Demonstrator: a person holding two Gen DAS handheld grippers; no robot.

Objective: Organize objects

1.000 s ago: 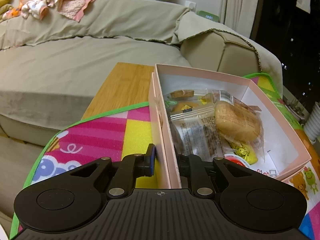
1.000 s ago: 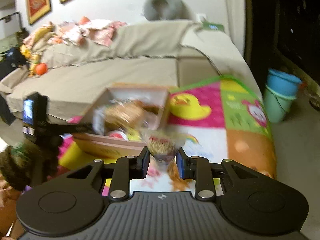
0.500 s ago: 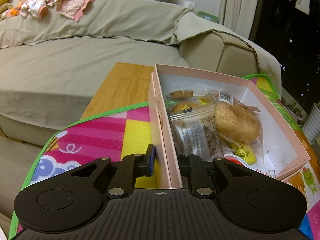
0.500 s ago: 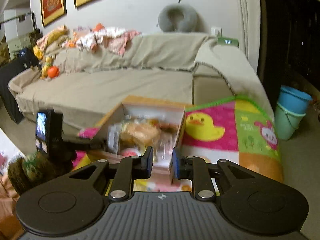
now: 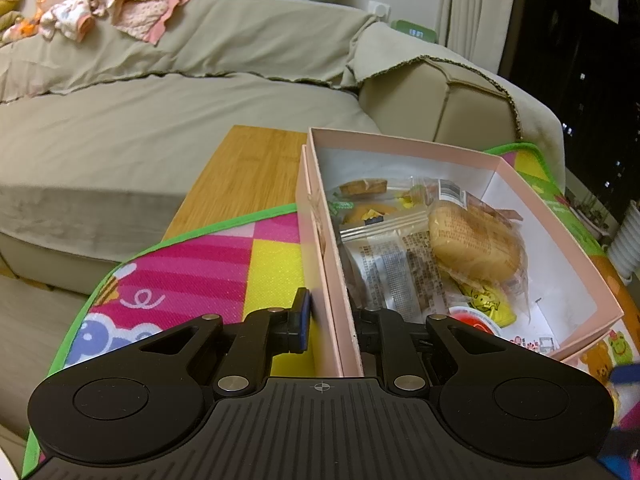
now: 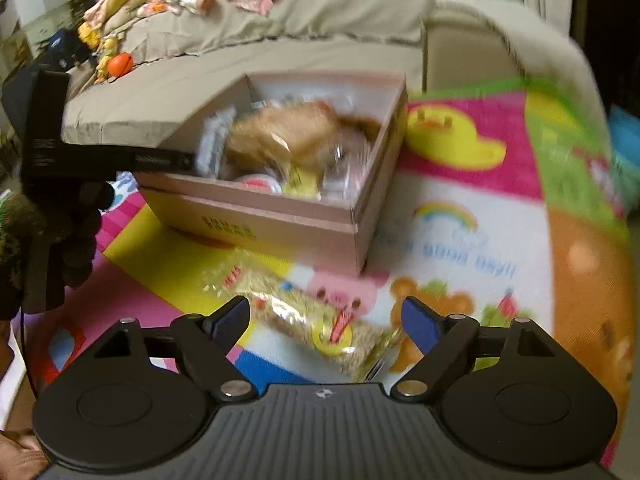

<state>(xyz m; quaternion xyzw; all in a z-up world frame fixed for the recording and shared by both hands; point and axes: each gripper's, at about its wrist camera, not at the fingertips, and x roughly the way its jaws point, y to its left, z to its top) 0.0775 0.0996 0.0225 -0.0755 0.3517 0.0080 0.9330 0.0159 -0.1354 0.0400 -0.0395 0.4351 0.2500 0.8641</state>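
A pink cardboard box [image 5: 560, 232] stands on a colourful play mat [image 5: 192, 272] and holds several wrapped snacks, among them a bun in clear wrap [image 5: 472, 244]. My left gripper [image 5: 332, 316] is shut on the box's left wall. In the right wrist view the box [image 6: 280, 220] sits further ahead, with the left gripper's arm [image 6: 160, 160] on its left wall. My right gripper [image 6: 326, 316] is open, its fingers either side of a clear snack packet [image 6: 320, 328] that lies on the mat in front of the box.
A beige sofa [image 5: 160, 112] runs behind the table, with clothes [image 5: 120, 12] piled on its back. A bare wooden tabletop [image 5: 248, 176] shows past the mat's green edge. A blue bucket [image 6: 624, 136] stands at the far right.
My right gripper let go of the snack it carried, opened wide and dropped down toward the packet on the mat. The left gripper kept its hold on the box wall without moving.
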